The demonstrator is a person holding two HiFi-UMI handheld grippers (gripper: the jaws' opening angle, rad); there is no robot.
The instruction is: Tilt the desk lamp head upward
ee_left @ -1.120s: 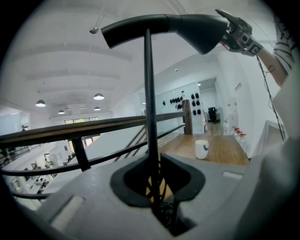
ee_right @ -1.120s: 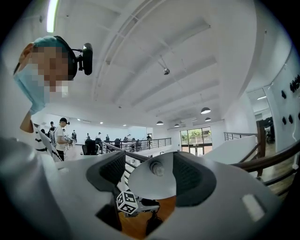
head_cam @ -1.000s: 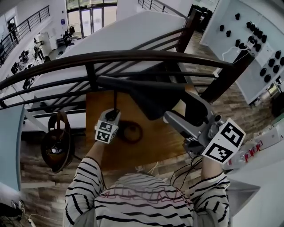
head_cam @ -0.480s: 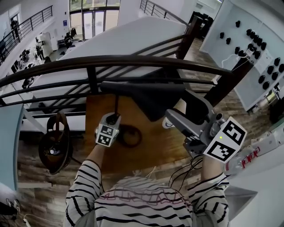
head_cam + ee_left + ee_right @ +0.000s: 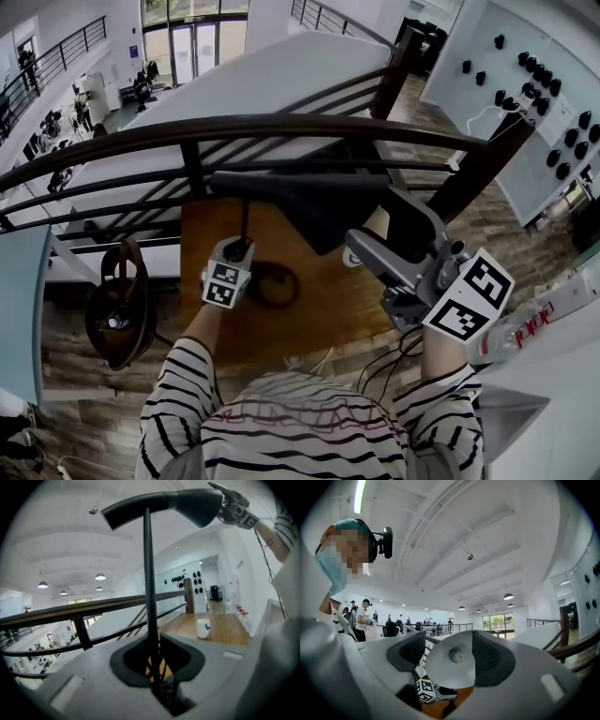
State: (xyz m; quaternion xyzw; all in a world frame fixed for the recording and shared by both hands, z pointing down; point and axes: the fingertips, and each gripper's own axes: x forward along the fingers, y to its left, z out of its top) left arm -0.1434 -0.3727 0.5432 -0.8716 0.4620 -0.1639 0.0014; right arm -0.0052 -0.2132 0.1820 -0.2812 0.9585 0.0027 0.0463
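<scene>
"Clearance round the lamp, near side first?"

"Striped sleeves point(image 5: 173, 375) sit at the near edge of the wooden worktop point(image 5: 323, 305), and cables point(image 5: 384, 361) hang off that edge by the right arm. The far edge runs under a dark railing point(image 5: 234, 127). The lamp head point(image 5: 319, 202) lies alongside the railing and close to it, so room is tight on that side. In the left gripper view, only high ceiling shows over the head."

"And the tongs?"

"The left tongs point(image 5: 242, 248) are closed on the thin upright stem point(image 5: 149, 573), low down, above the ring-shaped base point(image 5: 275, 281). The right tongs point(image 5: 370, 242) come in about level from the right and are clamped on the lamp head's rim. Its white inside and bulb point(image 5: 457, 656) fill the space between the jaws."

"Further out?"

"A white mug point(image 5: 203, 627) stands on the worktop beyond the stem, apart from the lamp. Past the railing lies a lower hall with people and glass doors. To the right stands a white panel point(image 5: 534, 94) studded with black knobs."
</scene>
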